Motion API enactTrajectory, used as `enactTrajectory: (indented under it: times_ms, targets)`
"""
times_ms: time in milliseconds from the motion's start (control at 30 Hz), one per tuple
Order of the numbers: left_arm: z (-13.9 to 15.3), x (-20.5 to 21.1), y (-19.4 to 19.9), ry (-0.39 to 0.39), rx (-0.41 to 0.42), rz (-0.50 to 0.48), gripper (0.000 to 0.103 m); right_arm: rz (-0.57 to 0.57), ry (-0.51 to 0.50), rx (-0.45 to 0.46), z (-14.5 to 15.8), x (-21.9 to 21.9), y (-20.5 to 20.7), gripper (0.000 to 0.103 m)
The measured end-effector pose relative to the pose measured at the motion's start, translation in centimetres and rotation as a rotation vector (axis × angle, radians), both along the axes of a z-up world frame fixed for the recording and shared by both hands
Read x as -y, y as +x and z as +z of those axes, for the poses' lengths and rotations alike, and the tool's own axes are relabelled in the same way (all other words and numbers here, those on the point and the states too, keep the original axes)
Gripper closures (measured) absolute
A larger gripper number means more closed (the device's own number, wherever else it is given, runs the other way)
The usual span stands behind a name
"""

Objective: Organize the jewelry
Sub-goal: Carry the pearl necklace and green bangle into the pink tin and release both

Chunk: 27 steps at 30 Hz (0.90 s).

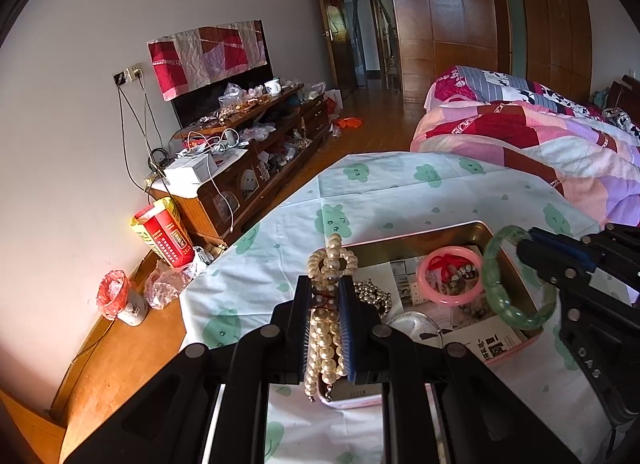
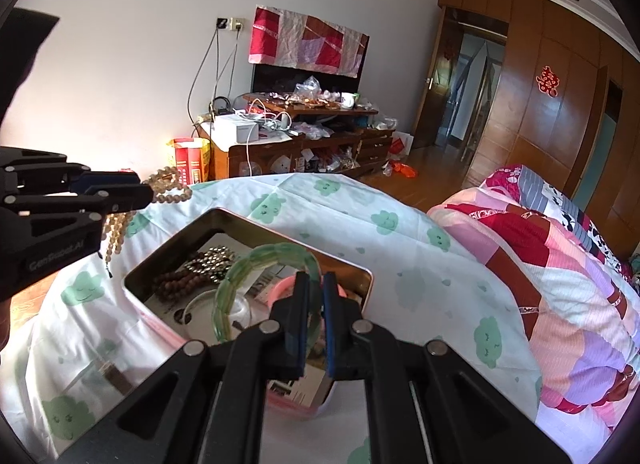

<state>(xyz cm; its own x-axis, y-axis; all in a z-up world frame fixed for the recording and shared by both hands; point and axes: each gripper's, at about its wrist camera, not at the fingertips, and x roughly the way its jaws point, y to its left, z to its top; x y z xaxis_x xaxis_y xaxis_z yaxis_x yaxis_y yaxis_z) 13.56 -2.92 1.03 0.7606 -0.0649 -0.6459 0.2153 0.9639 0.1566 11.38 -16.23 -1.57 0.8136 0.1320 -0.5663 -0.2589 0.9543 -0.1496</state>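
Observation:
My left gripper (image 1: pixel 326 284) is shut on a cream pearl necklace (image 1: pixel 326 328), whose strands hang down between the fingers above the near left corner of a pink-rimmed metal tin (image 1: pixel 486 229). My right gripper (image 2: pixel 316 284) is shut on a green jade bangle (image 2: pixel 240 276) and holds it above the tin (image 2: pixel 370 276). The bangle also shows in the left wrist view (image 1: pixel 504 292), with the right gripper (image 1: pixel 524 244) on it. In the tin lie a pink bangle (image 1: pixel 448 274), silver beads (image 1: pixel 372 292) and dark wooden beads (image 2: pixel 180 284). The left gripper (image 2: pixel 150 191) shows at left in the right wrist view.
The tin sits on a table under a white cloth with green cloud prints (image 1: pixel 360 191). A bed with a patchwork quilt (image 1: pixel 520 131) is at right. A cluttered wooden TV cabinet (image 1: pixel 256 135) stands along the wall at left, with a red box (image 1: pixel 168 240) and a small bin (image 1: pixel 120 300) on the floor.

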Motion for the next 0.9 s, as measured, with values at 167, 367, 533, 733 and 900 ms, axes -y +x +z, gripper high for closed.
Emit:
enactTrajectory:
  times_ms: [167,367,533,733,900]
  targets:
    - [-0.7,0.8,0.9,0.015,-0.012,-0.003,0.09,-0.011,-0.02,-0.015,-0.7,-0.3,1.5,0.094]
    - [-1.8,1.1,1.8,0.021,-0.035,-0.003,0.09,-0.012,-0.027,-0.035,-1.5,-0.5,2.6,0.094]
    - [-2.7,1.3,2.2,0.028,-0.055,-0.002,0.09,-0.002,-0.036,-0.055,-2.6,-1.1,3.1,0.094]
    - [-3.5,1.5,2.5,0.034,-0.075,-0.003,0.09,-0.01,-0.039,-0.078,-3.5,-1.3,3.5,0.094]
    - [-4.0,1.8,2.7,0.04,-0.083,-0.006,0.09,-0.014,-0.04,-0.089,-3.9,-1.2,3.6,0.094]
